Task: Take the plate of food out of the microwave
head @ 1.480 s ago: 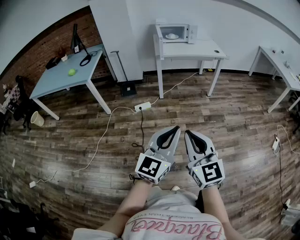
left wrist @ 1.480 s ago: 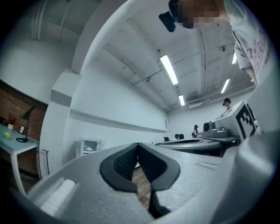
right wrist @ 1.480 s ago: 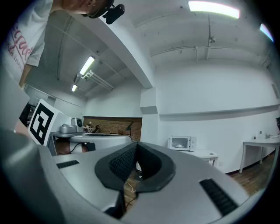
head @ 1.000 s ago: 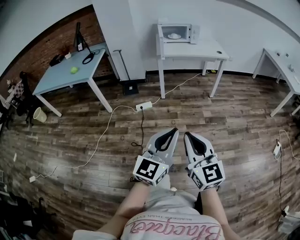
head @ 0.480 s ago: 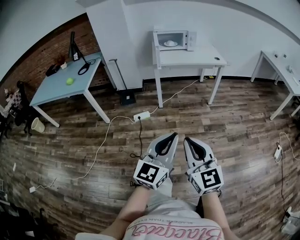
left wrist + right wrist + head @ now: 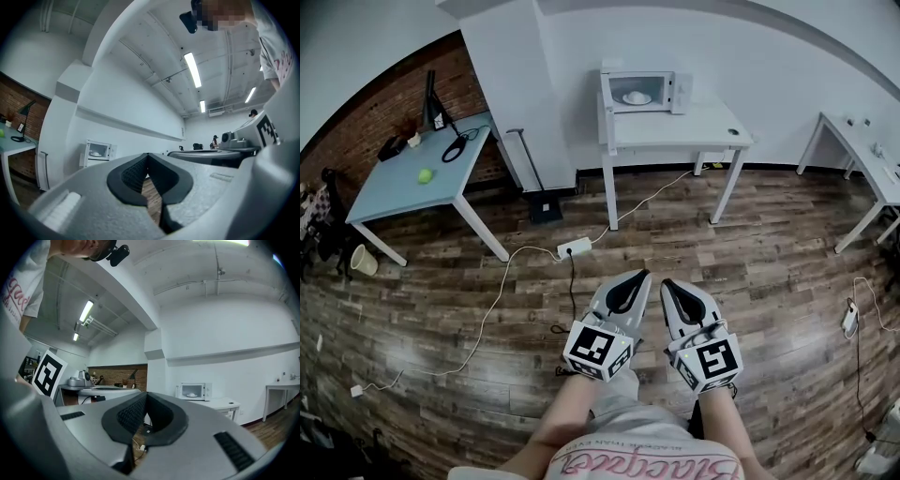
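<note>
White plate of food [image 6: 637, 97] inside white boxy microwave [image 6: 660, 77], atop white rectangular surface [image 6: 694, 122] by far wall. Grey left gripper [image 6: 641, 275], grey right gripper [image 6: 667, 282] side by side, well apart from microwave. Fingers of both closed, empty.

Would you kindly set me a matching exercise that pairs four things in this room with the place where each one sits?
Things:
1. white box-shaped microwave
2. white round plate of food
3. small green ball
4. white power strip

Places:
A. on the wooden floor
B. on the light-blue table
C. inside the microwave
D. on the white table

Pairs: 1-D, 2-C, 3-B, 4-A.
</note>
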`<action>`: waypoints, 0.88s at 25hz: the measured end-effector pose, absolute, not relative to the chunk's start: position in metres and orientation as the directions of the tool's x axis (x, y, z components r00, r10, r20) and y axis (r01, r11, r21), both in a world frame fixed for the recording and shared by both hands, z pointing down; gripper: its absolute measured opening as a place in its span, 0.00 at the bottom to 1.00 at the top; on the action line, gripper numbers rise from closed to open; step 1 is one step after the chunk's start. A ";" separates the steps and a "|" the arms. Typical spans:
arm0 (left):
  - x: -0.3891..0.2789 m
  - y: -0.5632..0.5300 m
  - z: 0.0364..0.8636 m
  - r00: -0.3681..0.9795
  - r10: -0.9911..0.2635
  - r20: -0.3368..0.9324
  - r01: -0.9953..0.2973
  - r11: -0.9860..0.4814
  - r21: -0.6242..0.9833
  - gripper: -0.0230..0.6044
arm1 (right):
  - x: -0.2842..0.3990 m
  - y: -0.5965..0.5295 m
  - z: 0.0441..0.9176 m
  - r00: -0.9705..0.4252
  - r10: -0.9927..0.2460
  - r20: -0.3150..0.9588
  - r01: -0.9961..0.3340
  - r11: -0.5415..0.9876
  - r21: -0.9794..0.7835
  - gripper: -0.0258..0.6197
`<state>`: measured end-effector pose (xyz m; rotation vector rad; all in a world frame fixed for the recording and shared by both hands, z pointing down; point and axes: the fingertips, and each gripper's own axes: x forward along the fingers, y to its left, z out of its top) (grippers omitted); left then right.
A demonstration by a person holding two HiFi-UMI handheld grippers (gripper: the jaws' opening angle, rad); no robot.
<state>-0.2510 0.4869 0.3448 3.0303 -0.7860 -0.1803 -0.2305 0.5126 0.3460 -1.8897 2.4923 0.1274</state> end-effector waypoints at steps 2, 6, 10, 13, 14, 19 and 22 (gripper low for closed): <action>-0.248 0.471 0.347 0.869 -0.485 -0.100 -0.483 -0.874 0.040 0.05 | -0.228 0.497 0.347 -0.269 -0.962 -0.049 -0.962 0.267 0.054 0.06; -0.240 0.441 0.350 0.874 -0.479 -0.079 -0.476 -0.878 0.049 0.05 | -0.222 0.468 0.346 -0.276 -0.960 -0.044 -0.960 0.274 0.049 0.06; -0.231 0.413 0.350 0.881 -0.470 -0.059 -0.468 -0.882 0.042 0.05 | -0.213 0.440 0.344 -0.258 -0.965 -0.036 -0.965 0.256 0.052 0.06; -0.224 0.391 0.345 0.889 -0.452 -0.067 -0.451 -0.892 0.030 0.05 | -0.207 0.417 0.342 -0.256 -0.966 -0.044 -0.966 0.254 0.047 0.06; -0.222 0.384 0.343 0.893 -0.445 -0.071 -0.445 -0.895 0.025 0.05 | -0.205 0.409 0.342 -0.255 -0.966 -0.045 -0.966 0.253 0.044 0.06; -0.211 0.348 0.340 0.909 -0.409 -0.083 -0.409 -0.912 0.017 0.05 | -0.199 0.365 0.340 -0.256 -0.965 -0.057 -0.966 0.253 0.050 0.06; -0.207 0.325 0.339 0.912 -0.399 -0.091 -0.400 -0.916 0.013 0.05 | -0.198 0.340 0.336 -0.246 -0.966 -0.074 -0.968 0.242 0.060 0.06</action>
